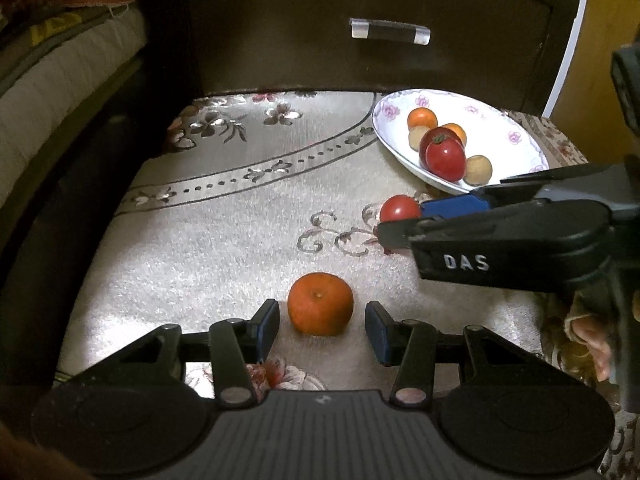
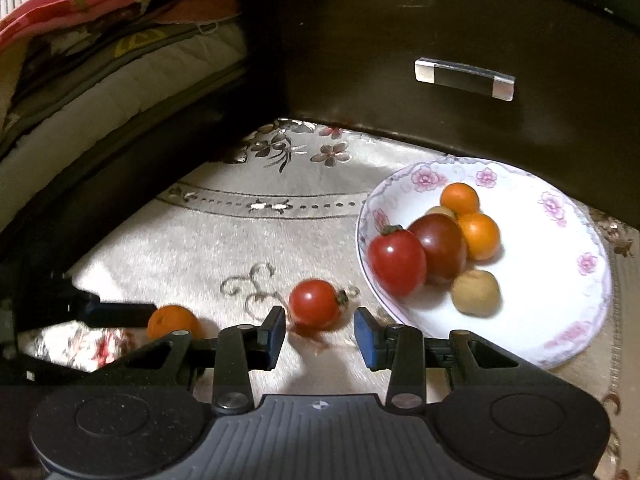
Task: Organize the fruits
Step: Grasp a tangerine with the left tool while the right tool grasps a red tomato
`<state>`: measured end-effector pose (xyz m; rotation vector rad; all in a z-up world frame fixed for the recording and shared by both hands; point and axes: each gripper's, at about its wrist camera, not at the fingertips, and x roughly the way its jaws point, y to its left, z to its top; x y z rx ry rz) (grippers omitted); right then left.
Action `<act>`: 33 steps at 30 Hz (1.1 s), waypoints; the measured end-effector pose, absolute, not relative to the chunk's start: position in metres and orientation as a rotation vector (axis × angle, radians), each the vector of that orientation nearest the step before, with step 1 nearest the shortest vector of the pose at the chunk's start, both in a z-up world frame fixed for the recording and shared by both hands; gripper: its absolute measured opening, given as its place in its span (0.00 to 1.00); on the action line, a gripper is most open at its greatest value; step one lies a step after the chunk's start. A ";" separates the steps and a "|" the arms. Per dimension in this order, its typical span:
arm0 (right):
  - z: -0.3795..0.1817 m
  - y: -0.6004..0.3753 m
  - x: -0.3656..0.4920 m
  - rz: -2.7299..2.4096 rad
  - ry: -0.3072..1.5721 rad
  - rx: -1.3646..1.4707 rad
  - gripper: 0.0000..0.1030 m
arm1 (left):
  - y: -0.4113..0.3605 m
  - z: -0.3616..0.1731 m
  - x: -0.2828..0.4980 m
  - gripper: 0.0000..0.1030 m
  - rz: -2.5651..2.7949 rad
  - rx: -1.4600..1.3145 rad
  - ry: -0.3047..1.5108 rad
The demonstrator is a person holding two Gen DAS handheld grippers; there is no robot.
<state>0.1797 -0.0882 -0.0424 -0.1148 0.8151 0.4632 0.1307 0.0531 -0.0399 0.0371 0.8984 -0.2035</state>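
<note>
An orange mandarin point(image 1: 320, 304) lies on the floral cloth between the open fingers of my left gripper point(image 1: 322, 326), untouched. It also shows in the right wrist view point(image 2: 173, 321). A small red tomato point(image 2: 315, 303) lies on the cloth just ahead of my open right gripper point(image 2: 320, 336), apart from its pads; it also shows in the left wrist view point(image 1: 400, 209). A white flowered plate point(image 2: 552, 280) holds two red tomatoes, two small oranges and pale round fruits. The plate also shows in the left wrist view point(image 1: 516, 120), with my right gripper point(image 1: 404, 220) beside it.
A dark cabinet with a drawer handle point(image 1: 390, 33) stands behind the cloth-covered surface point(image 1: 224, 232). Stacked bedding point(image 2: 100, 60) lies at the left. A dark gap borders the cloth's left edge.
</note>
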 end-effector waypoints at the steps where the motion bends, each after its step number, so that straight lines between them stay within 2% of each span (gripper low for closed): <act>1: -0.044 -0.087 0.182 0.461 0.816 -0.111 0.33 | 0.053 -0.040 0.131 0.51 -0.205 0.038 0.894; 6: -0.047 -0.080 0.183 0.465 0.795 -0.137 0.31 | 0.054 -0.040 0.132 0.50 -0.204 0.030 0.872; 11: -0.048 -0.078 0.182 0.462 0.794 -0.172 0.26 | 0.053 -0.040 0.132 0.39 -0.215 0.032 0.877; 21: -0.031 -0.104 0.154 0.445 0.831 -0.210 0.25 | 0.040 -0.035 0.117 0.39 -0.278 0.054 0.886; 33: -0.018 -0.161 0.080 0.290 0.895 -0.217 0.25 | -0.015 -0.022 0.070 0.39 -0.406 0.143 0.892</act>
